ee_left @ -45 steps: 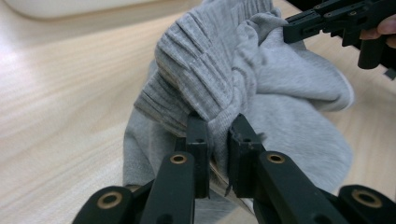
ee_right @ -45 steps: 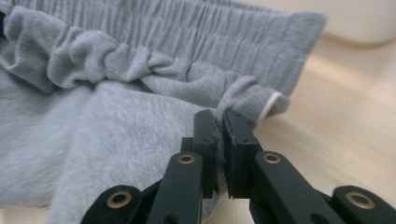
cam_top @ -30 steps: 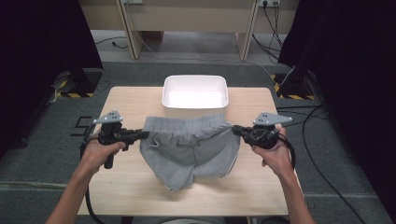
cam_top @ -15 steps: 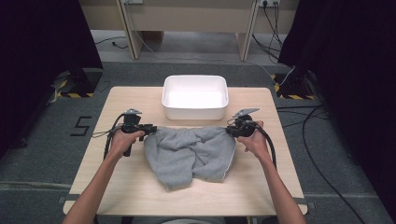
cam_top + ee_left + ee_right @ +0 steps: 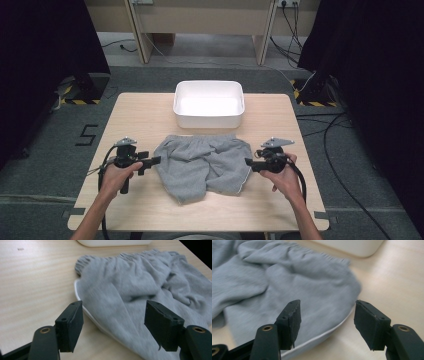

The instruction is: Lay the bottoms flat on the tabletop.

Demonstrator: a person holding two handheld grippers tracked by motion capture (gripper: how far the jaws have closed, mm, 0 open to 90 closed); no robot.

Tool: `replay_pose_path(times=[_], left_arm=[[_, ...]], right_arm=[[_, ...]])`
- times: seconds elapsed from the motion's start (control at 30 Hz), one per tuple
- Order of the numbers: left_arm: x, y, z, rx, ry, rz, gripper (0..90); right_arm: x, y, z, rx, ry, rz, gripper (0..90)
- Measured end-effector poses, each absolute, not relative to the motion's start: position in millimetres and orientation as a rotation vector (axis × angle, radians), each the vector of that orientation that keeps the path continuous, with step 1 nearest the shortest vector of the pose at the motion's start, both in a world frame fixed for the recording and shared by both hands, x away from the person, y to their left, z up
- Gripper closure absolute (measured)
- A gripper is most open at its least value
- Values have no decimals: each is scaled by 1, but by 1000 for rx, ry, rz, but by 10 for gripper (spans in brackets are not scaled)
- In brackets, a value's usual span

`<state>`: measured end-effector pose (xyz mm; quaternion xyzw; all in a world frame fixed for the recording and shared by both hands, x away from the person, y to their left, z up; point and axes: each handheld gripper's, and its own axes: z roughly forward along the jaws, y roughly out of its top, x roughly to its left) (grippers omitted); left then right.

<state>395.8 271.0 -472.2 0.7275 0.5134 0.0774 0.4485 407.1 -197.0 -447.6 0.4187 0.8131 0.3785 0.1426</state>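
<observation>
Grey shorts [image 5: 202,162] with white edge trim lie crumpled flat on the wooden table [image 5: 145,112], waistband toward the far side. My left gripper [image 5: 156,161] sits just off the shorts' left edge, and my right gripper [image 5: 248,162] just off their right edge. Both sets of jaws have just been opening and now stand open with nothing pressed between them. In the left gripper view the shorts [image 5: 140,290] spread beyond my left gripper [image 5: 113,322]. In the right gripper view the trimmed hem [image 5: 312,340] lies beyond my right gripper [image 5: 327,322].
A white rectangular bin [image 5: 208,103] stands empty on the table just beyond the waistband; its rim [image 5: 112,242] and a corner [image 5: 352,247] appear in the gripper views. Bare wood lies left, right and in front of the shorts. Cables trail on the floor to the right.
Both hands came down and toward the near side, and the shorts went from hanging stretched between the grippers to lying on the table. Both jaws let go of the fabric and opened.
</observation>
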Motion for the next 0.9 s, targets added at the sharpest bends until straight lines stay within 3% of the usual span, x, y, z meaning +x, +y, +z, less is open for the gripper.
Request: replay_pose_path(times=[0.13,0.3,0.53,0.63,0.73,0.8,0.9], left_arm=[[368,261,-484,1763,1249,90,294],[334,248,-496,1782,1219,68,284],[322,227,-507,1744,1202,13,336],[325,219,-511,1744,1189,19,465],[328,217,-513,1737,1172,53,701],[328,218,-512,1744,1148,61,795],[327,224,-505,1759,1120,82,825]], right_arm=[[381,-194,-461,1236,2360,1111,377],[357,-189,-472,1279,2358,1165,363],[352,-177,-486,1308,2366,1177,361],[356,-175,-490,1304,2364,1178,449],[359,-175,-492,1256,2376,1191,648],[362,-175,-493,1219,2386,1203,741],[364,-179,-490,1166,2389,1220,829]])
